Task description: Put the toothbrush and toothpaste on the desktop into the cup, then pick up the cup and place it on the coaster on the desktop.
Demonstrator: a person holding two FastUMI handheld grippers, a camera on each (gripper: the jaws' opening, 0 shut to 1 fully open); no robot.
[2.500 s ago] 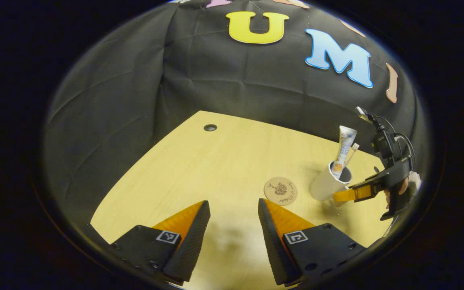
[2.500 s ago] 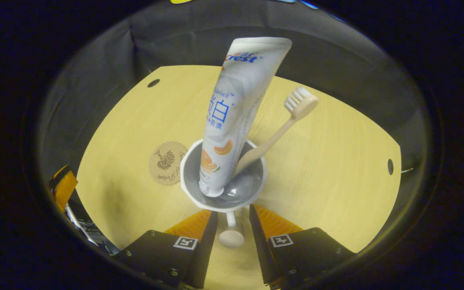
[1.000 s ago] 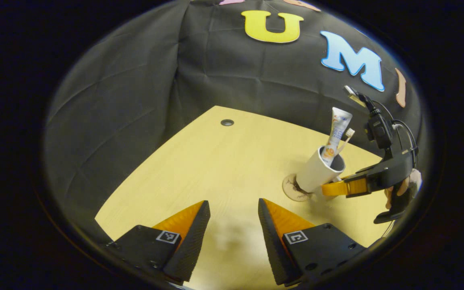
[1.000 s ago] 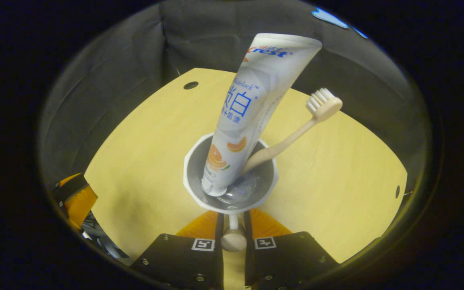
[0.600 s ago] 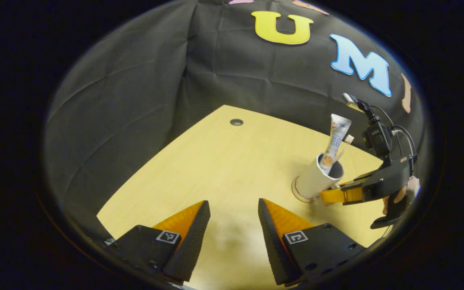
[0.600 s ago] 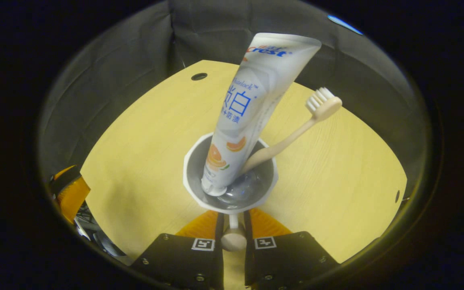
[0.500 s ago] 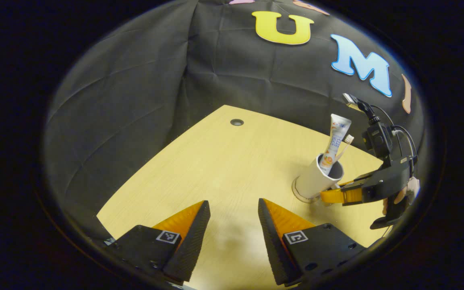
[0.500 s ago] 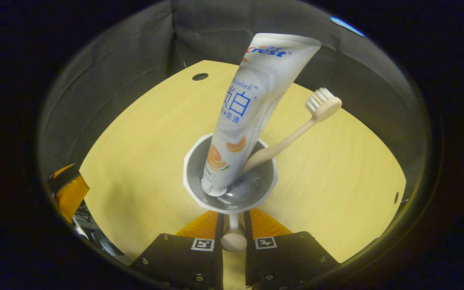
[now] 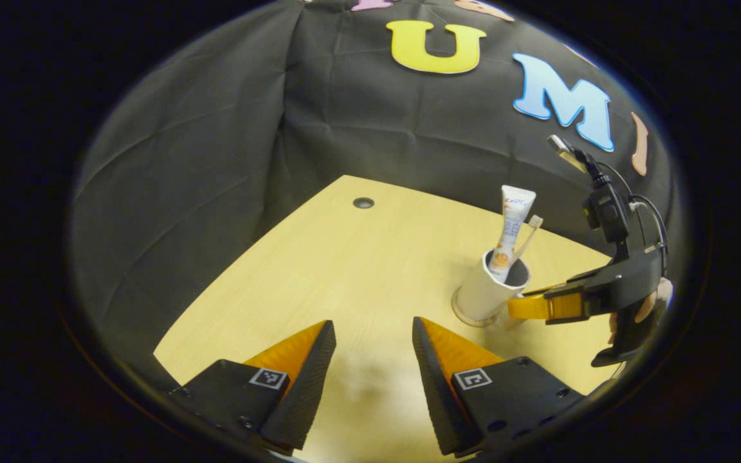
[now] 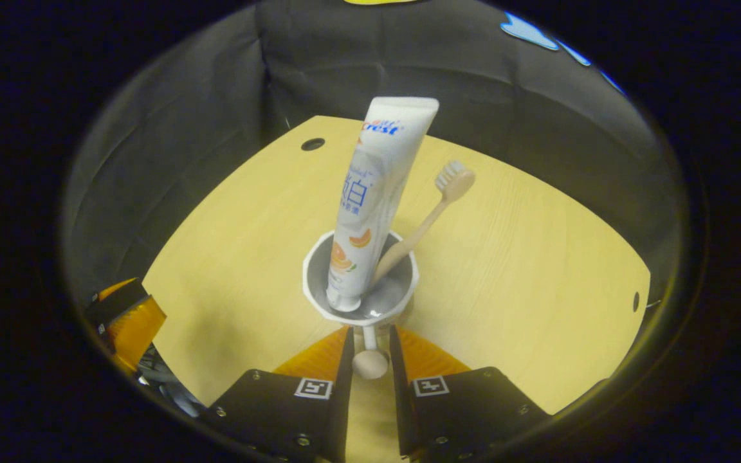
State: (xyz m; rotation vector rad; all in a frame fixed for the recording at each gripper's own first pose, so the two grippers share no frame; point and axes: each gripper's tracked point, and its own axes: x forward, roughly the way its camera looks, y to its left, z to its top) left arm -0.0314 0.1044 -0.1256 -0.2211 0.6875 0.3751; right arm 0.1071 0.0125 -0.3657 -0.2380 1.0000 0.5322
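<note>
At centre frame the right gripper (image 10: 368, 350) has just slackened off the cup (image 10: 361, 286) handle, now standing on the coaster (image 9: 467, 317), while the left gripper (image 9: 370, 341) hangs open, empty.

A pale wooden desktop (image 9: 345, 270) carries a coaster (image 9: 467, 317) under the cup (image 9: 483, 294).

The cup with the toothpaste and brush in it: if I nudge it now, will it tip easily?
Probably fairly tippy. The cup is tall and narrow, and the toothpaste and toothbrush lean well above its rim, raising the weight. It looks like light plastic, so a side push on the handle could slide it off the coaster.
</note>
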